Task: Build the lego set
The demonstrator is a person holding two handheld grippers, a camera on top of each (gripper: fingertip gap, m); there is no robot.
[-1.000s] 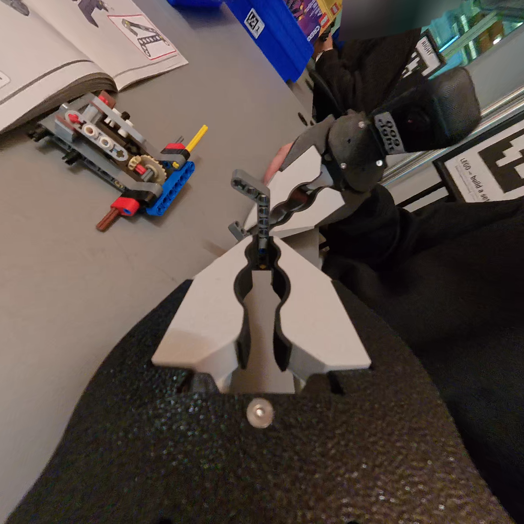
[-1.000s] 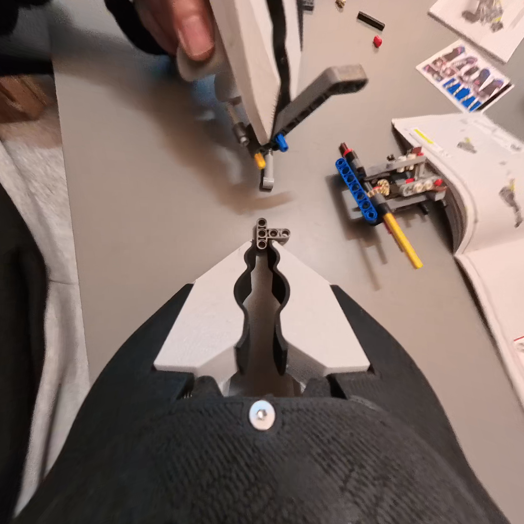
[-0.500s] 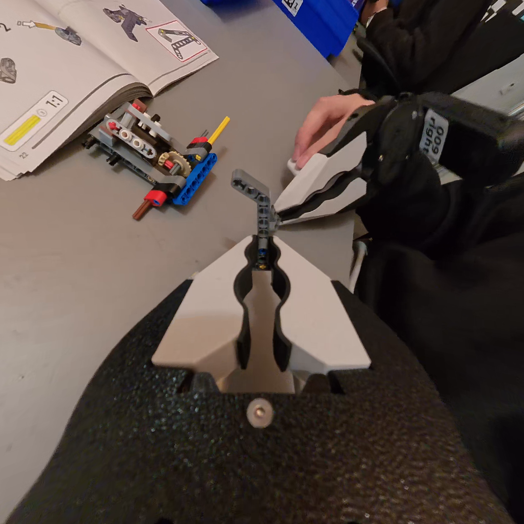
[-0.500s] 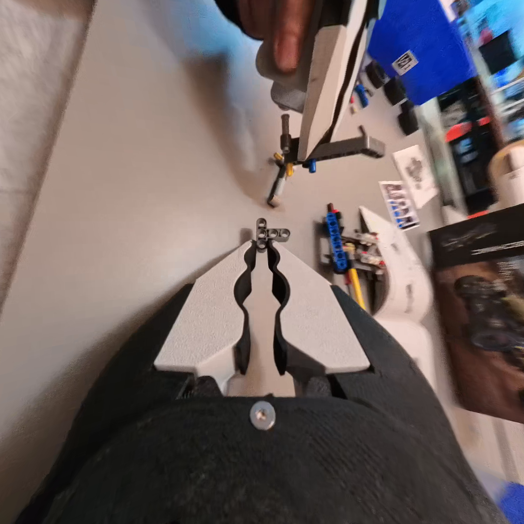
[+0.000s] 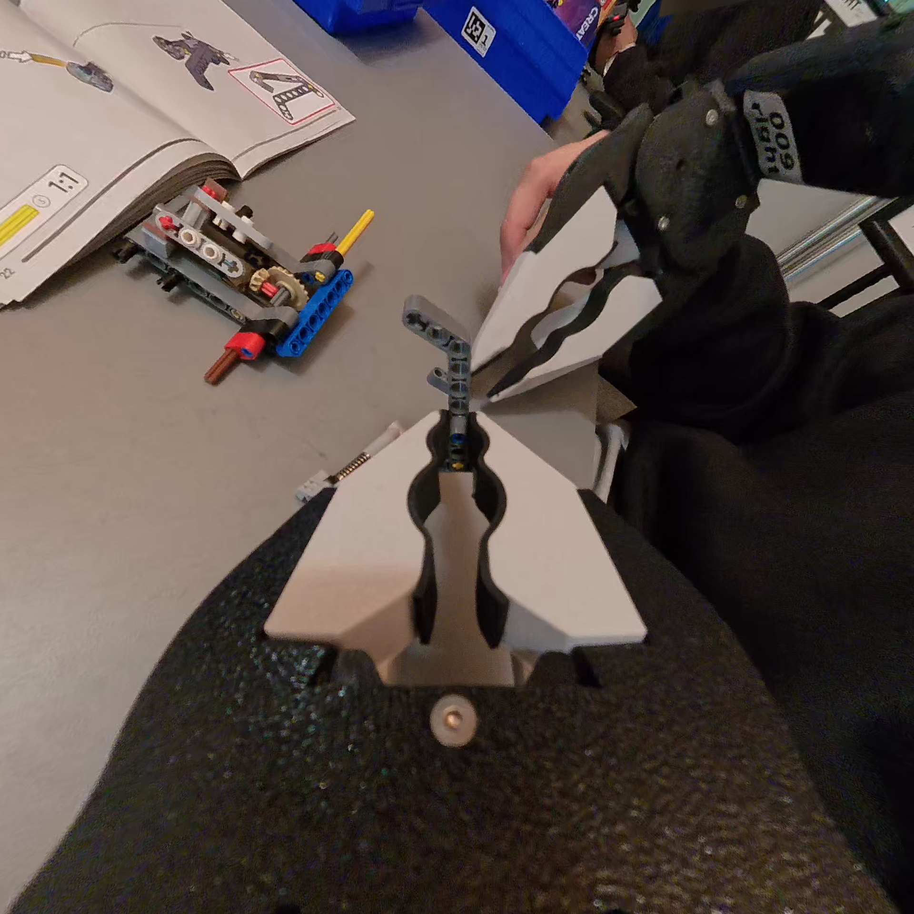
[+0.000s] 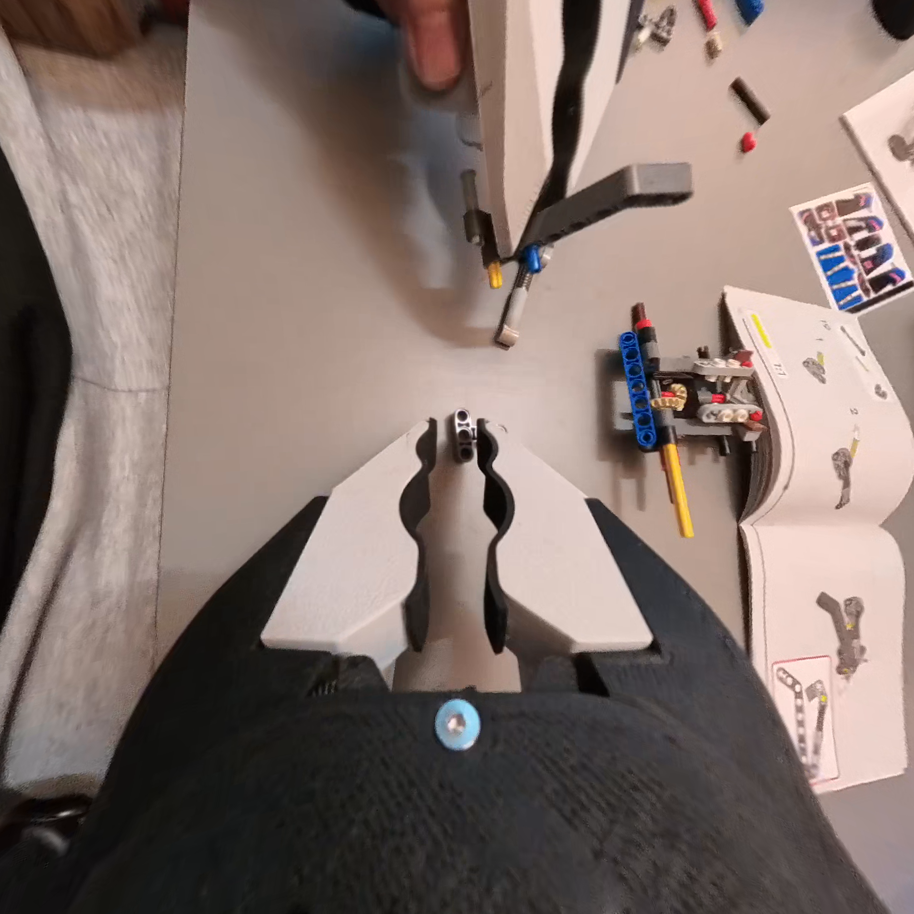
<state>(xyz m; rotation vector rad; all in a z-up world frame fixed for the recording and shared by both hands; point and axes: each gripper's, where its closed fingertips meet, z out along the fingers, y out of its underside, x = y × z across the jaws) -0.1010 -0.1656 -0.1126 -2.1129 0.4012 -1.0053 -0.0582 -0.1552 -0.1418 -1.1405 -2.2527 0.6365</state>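
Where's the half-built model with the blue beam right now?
The half-built model lies on the grey table, upper left in the left wrist view, its far end against the open instruction booklet. In the right wrist view it sits right of centre, beside that booklet.

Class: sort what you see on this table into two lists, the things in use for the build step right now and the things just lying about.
In use:
left gripper, shut on the bent grey beam
right gripper, small grey connector between its jaws
instruction booklet

Lying about:
blue-beamed sub-assembly
sticker sheet
blue bins
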